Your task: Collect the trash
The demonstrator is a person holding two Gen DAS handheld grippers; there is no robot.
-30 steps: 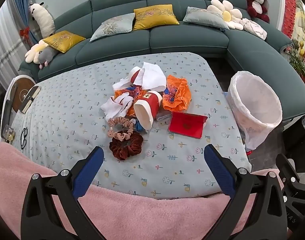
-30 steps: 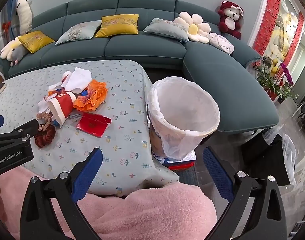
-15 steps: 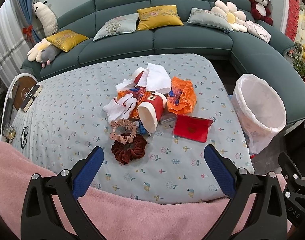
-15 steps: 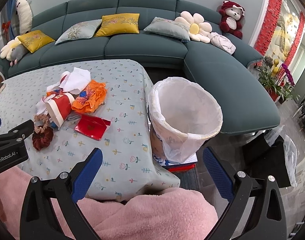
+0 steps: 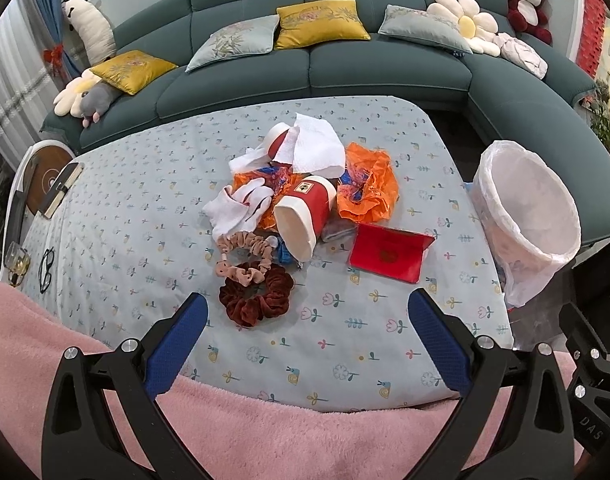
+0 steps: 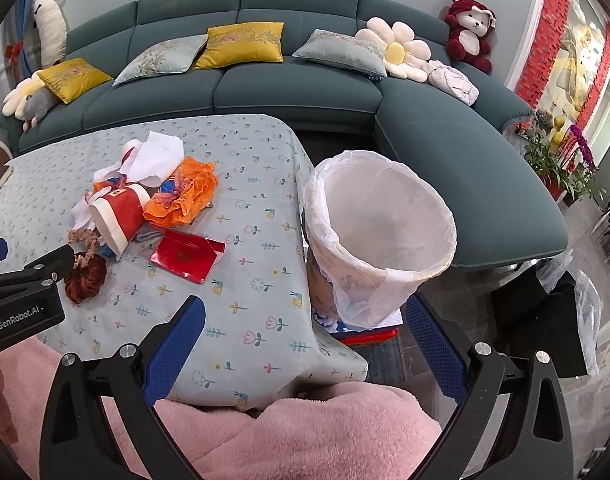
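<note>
A pile of trash lies mid-table: a red and white paper cup (image 5: 303, 216) on its side, white tissues (image 5: 317, 146), an orange wrapper (image 5: 369, 188), a red envelope (image 5: 387, 254) and two scrunchies, pink (image 5: 243, 258) and dark red (image 5: 257, 298). The pile also shows in the right wrist view, with the cup (image 6: 119, 214) and envelope (image 6: 185, 256). A bin with a white liner (image 6: 381, 228) stands off the table's right edge (image 5: 525, 208). My left gripper (image 5: 307, 328) is open and empty, near the dark red scrunchie. My right gripper (image 6: 303, 332) is open and empty before the bin.
The table has a floral blue cloth (image 5: 145, 216). Glasses (image 5: 47, 270), a book (image 5: 61, 190) and a glass (image 5: 15, 264) sit at its left end. A teal sofa (image 5: 305, 60) with cushions curves behind and to the right. A pink blanket (image 5: 265, 432) lies near me.
Both grippers have edged forward and up over the table, so the trash pile and the bin look a little closer and lower in view. Both stay open.
</note>
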